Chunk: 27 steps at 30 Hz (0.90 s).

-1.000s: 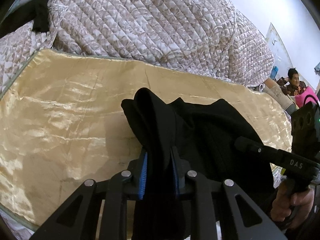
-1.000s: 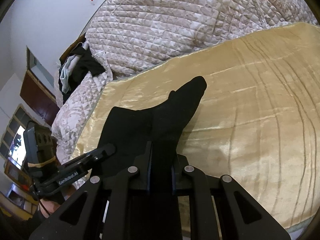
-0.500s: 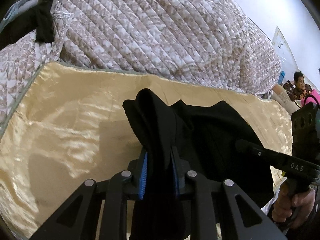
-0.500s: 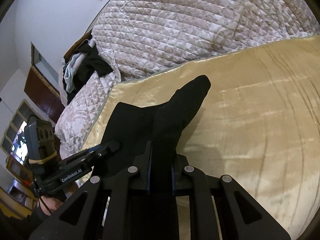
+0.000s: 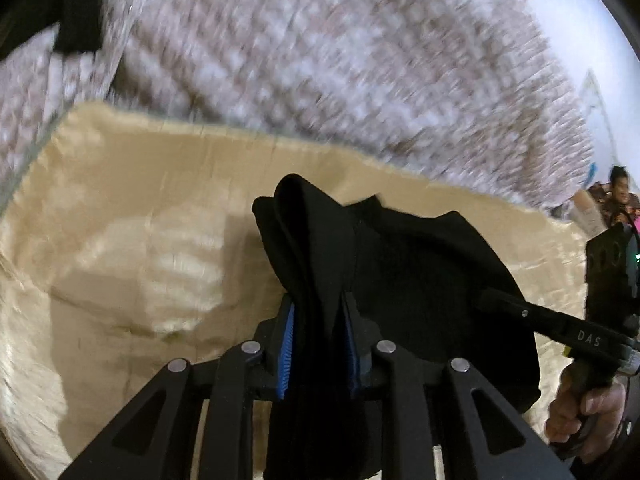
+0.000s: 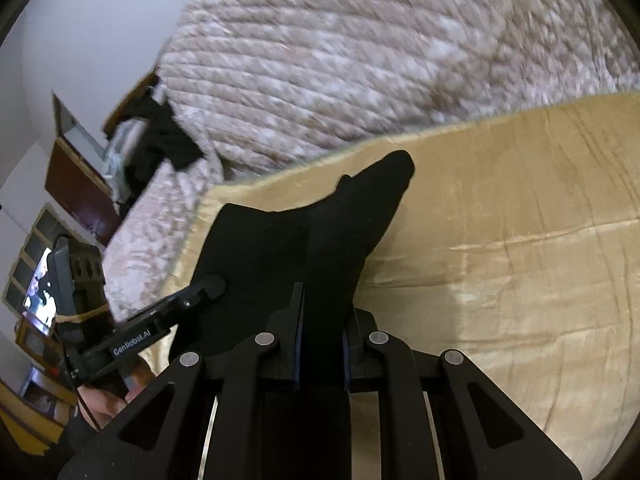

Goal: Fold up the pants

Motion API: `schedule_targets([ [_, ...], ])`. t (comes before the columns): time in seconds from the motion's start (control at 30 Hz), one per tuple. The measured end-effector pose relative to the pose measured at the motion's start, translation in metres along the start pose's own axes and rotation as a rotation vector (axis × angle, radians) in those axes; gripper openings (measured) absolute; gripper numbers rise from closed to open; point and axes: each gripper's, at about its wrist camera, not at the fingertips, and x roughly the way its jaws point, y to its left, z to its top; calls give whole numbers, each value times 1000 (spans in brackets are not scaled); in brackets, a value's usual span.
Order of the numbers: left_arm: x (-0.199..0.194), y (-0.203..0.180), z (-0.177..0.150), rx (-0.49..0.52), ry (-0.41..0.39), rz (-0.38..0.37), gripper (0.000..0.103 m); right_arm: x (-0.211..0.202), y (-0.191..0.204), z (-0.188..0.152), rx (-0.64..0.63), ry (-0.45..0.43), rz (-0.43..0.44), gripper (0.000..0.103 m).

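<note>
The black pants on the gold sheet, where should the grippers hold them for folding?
Hold the pants at their bunched near edge, one corner each, coming from the near side. The left gripper's jaws are opening around one corner; the right gripper pinches the other.

Golden sheet [image 5: 120, 240], quilted blanket [image 6: 360, 60]

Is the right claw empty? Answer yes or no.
No: in the right wrist view, black pants fill the gap between the right claw's jaws.

Black pants [image 6: 320, 236] pinched in the right tool [image 6: 320, 320], draped over gold satin sheet [image 6: 500, 248], left tool [image 6: 208, 286] alongside.
</note>
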Motion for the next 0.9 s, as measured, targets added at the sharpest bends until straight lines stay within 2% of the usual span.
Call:
schedule_targets([
  [0.07,4,8,-3,-20,10,27,33,11,-16,-6,34,43,-57,20],
  [0.1,2,13,-3,-37,8,38,32,12,-21,-8,51,43,-68,27],
  [0.17,-6,21,-2,-56,-17,85,31,1,-24,-8,55,9,-102,29],
  [0.27,-25,26,-5,-77,-59,82,31,-18,-11,-8,-22,-47,-174,29],
  [0.43,-57,-9,-27,13,-115,45,31,-36,28,-29,-182,-88,-201,27],
  [0.47,-59,-16,-32,31,-113,33,31,-34,34,-34,-203,-82,-198,22],
  [0.57,-54,-29,-53,79,-77,32,31,-25,44,-52,-255,-37,-210,17],
  [0.67,-46,-30,-66,99,-43,61,31,-7,40,-72,-265,44,-243,16],
  [0.77,-47,-33,-66,119,-53,76,31,-11,44,-75,-297,37,-252,16],
  [0.9,-44,-33,-64,105,-49,80,31,-18,43,-55,-285,-5,-249,16],
])
